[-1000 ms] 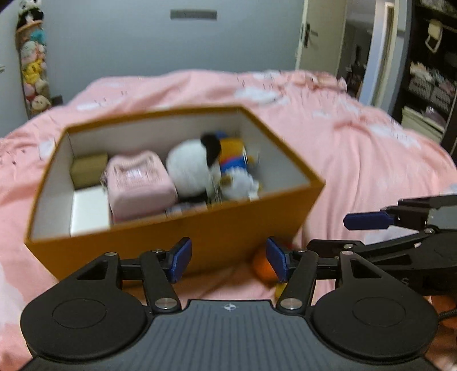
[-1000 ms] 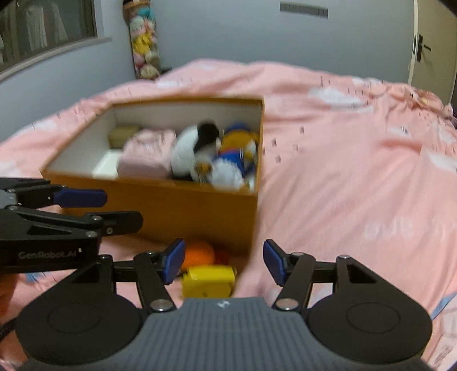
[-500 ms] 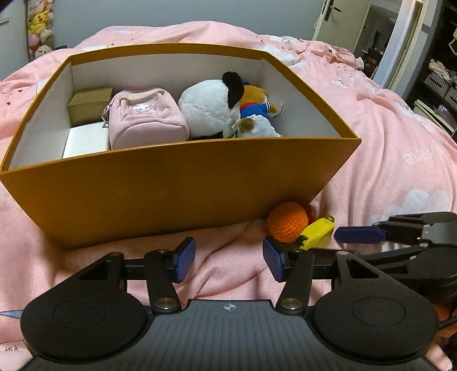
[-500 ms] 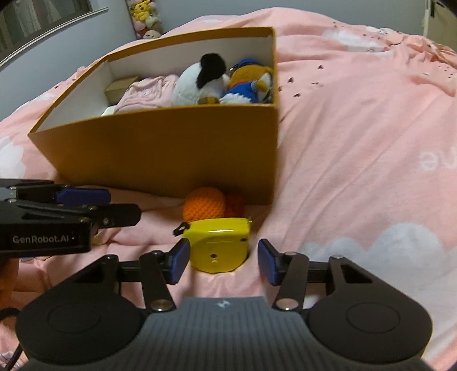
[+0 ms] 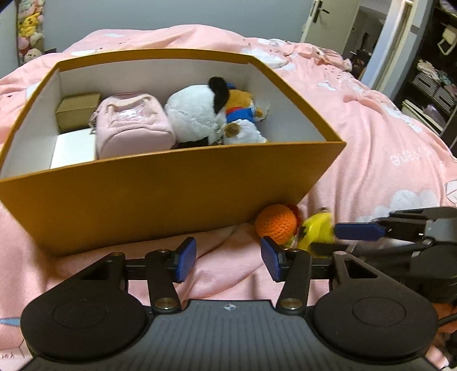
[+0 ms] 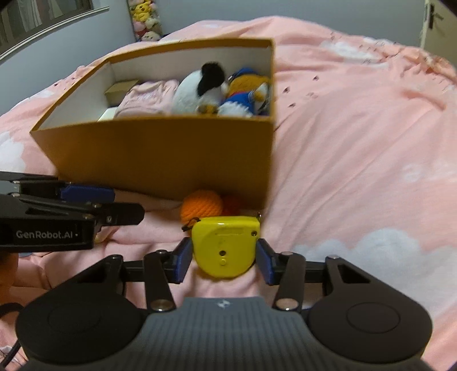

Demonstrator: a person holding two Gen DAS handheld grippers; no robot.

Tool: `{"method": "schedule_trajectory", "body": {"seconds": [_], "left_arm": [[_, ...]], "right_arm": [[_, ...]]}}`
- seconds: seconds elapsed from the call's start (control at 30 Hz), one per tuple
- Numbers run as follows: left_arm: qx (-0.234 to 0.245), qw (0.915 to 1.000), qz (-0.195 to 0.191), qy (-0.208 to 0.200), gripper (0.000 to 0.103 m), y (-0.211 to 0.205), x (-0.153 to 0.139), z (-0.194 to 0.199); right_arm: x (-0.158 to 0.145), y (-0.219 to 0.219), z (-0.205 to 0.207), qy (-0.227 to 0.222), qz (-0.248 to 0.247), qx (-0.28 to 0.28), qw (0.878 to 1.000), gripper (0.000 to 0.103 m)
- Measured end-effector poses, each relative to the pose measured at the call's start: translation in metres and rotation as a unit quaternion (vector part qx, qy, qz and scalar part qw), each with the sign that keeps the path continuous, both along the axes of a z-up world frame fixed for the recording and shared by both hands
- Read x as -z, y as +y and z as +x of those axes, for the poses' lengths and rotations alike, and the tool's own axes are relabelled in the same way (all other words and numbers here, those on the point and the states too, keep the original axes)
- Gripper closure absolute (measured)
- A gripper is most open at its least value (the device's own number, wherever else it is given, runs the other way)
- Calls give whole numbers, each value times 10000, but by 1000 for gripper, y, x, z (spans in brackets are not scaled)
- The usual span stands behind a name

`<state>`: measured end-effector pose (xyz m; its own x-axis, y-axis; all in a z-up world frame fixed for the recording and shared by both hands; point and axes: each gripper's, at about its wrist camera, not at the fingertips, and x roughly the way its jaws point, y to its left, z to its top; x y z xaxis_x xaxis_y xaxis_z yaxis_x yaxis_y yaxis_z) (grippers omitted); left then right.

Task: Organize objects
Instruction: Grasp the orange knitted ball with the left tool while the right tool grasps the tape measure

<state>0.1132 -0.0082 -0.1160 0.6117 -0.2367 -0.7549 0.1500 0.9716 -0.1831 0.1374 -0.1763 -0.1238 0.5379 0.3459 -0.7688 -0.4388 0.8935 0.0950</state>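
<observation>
An orange cardboard box stands on the pink bed. It holds a pink pouch, a white-and-black plush and a blue-orange plush. An orange crocheted ball lies against the box's near corner. A yellow tape measure lies in front of the ball. My right gripper straddles the tape measure, with its pads at the sides; I cannot tell if they press it. My left gripper is open and empty over the blanket before the box.
A small tan box and a white box sit at the orange box's left end. Plush toys hang on the far wall. A door and shelves stand at right.
My right gripper has moved forward so that the yellow tape measure now sits between its fingers. My left gripper has pulled back slightly from the box.
</observation>
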Motion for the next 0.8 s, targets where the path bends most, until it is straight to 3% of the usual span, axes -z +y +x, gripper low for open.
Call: {"method": "schedule_trajectory", "body": {"seconds": [0.03,0.07,0.13,0.33,0.8], "left_arm": [[50,10000,8,-3,43,-2,0,2],[104,9999,22,-16,43,-5,0,3],[229,9997,53,-17,43,-11,1,8],[626,9980,56,5,42,-31,8,23],[321,9951,-706,617,56,-27,29,52]], "right_arm": [[-3,-2,0,-28,-9,40,10000,100],[-7,-5,0,-141,-81,144,9998,95],[-9,-9,2,-300,-273,294,9987,95],[-10,-27,10,-39,65,479,9988,89],[-4,-21,9,79,12,290,9995,70]]}}
